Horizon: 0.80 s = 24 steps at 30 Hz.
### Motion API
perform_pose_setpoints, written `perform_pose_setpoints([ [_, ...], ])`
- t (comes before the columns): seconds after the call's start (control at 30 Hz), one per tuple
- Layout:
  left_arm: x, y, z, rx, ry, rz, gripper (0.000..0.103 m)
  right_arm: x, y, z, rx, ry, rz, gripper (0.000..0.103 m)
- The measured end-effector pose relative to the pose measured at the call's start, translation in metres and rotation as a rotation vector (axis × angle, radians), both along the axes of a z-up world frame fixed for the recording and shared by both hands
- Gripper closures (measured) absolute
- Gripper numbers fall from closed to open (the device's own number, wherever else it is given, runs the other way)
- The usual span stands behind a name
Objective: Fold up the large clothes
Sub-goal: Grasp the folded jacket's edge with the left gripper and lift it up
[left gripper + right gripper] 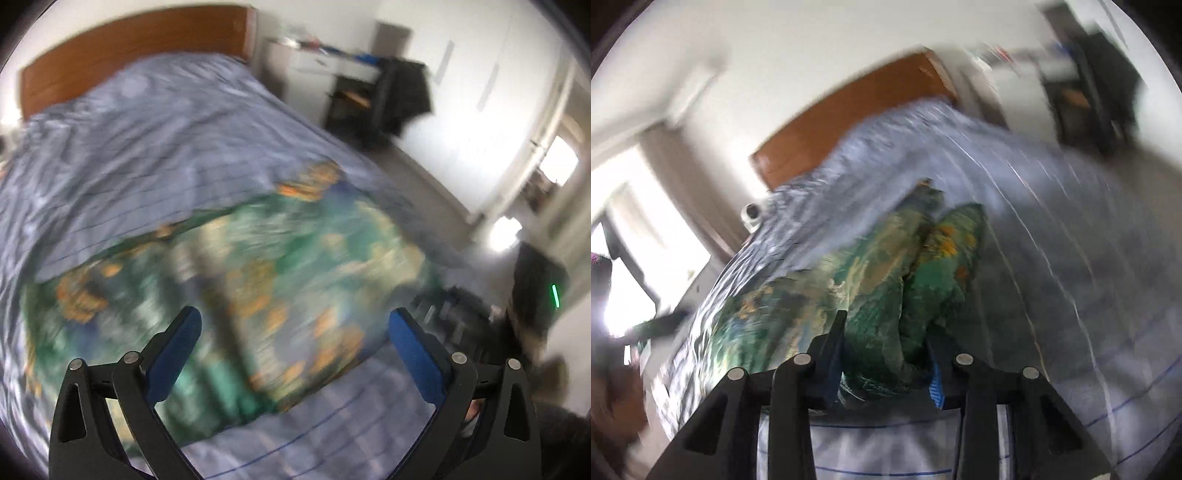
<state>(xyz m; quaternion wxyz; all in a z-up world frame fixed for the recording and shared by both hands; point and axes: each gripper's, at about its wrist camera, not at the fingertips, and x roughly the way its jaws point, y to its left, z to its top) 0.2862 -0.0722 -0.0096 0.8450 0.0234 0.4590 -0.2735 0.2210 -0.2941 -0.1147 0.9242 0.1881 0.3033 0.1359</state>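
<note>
Garment (236, 280): spread on bed (140, 140) for folding | Left gripper (295, 325): jaws wide, empty, above the cloth, free to reach an edge | Right gripper (886, 350): jaws narrow, pinching a bunched green fold between them to lift it.

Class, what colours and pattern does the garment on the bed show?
Green garment with orange and cream blotches, clearest in the right wrist view.
</note>
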Motion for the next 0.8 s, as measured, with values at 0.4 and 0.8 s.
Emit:
perform_pose_setpoints([
  [0.4, 0.026, -0.026, -0.014, 0.347, 0.065, -0.003, 0.040, -0.071, 0.172, 0.066, -0.485, -0.350, 0.347, 0.066],
  [0.8, 0.053, 0.125, 0.006, 0.120, 0.144, 0.165, 0.073, -0.061, 0.114, 0.099, -0.152, -0.238, 0.420, 0.041],
])
